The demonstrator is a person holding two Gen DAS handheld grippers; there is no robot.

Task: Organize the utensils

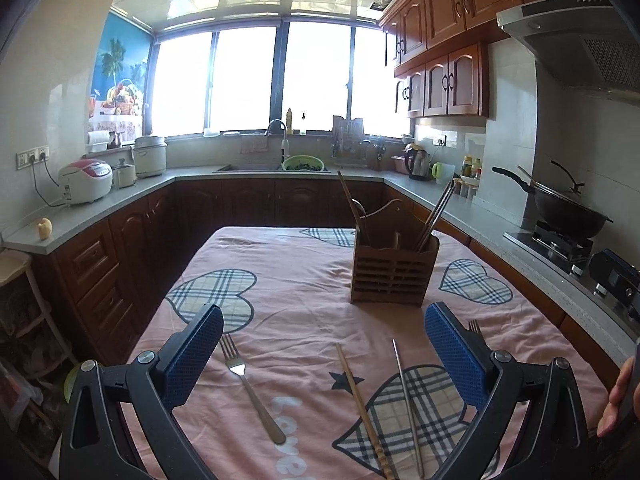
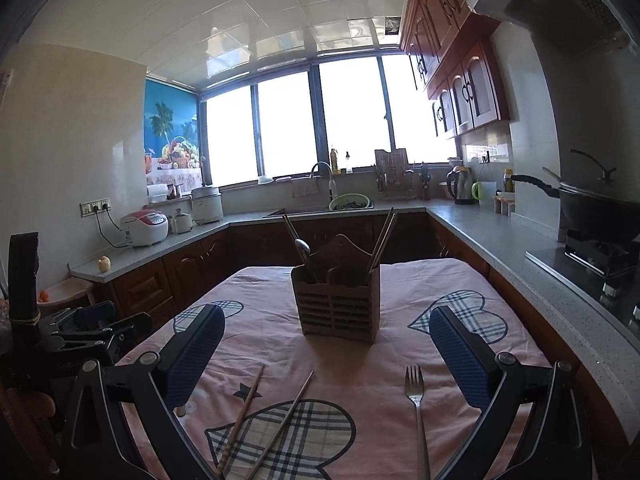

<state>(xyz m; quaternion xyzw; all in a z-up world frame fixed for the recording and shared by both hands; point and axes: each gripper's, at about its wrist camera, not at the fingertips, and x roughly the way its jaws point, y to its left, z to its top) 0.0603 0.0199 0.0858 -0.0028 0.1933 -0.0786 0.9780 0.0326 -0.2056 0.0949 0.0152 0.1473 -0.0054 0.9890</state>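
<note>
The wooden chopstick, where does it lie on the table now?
In the left wrist view the wooden chopstick lies flat on the pink tablecloth, between a fork on its left and a metal chopstick on its right.

Both wrist views sit low over the near end of the tabletop (image 1: pixel 304 288), facing forward along the fingers toward the windows (image 1: pixel 248 76) and far sink counter. Left view is set left, so the utensil holder (image 1: pixel 394 272) falls right of centre; right view has it nearly centred (image 2: pixel 336 304) and slightly nearer. Shared: holder, pink cloth, two chopsticks, windows, stove side. Right view's left edge catches the left gripper (image 2: pixel 100 328).
</note>
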